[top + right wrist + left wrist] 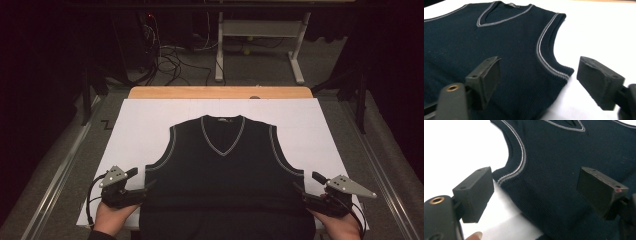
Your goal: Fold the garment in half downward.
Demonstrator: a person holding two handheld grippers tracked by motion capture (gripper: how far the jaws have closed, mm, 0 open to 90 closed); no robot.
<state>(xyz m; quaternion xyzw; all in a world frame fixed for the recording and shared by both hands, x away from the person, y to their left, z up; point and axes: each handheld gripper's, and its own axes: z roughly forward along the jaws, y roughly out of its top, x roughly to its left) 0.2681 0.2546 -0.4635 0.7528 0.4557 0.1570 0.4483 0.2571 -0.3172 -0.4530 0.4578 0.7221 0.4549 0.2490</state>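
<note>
Here, a navy sleeveless V-neck sweater vest [222, 175] lies flat on the white sheet [140, 125]. Left gripper [142, 186] at eight o'clock and right gripper [300, 192] at four o'clock gape, pinching nothing. Uneven grabs would likely wrinkle the knit.

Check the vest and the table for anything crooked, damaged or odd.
Nothing stands out. The vest lies flat and straight on the white sheet, its hem hanging past the near edge.
</note>
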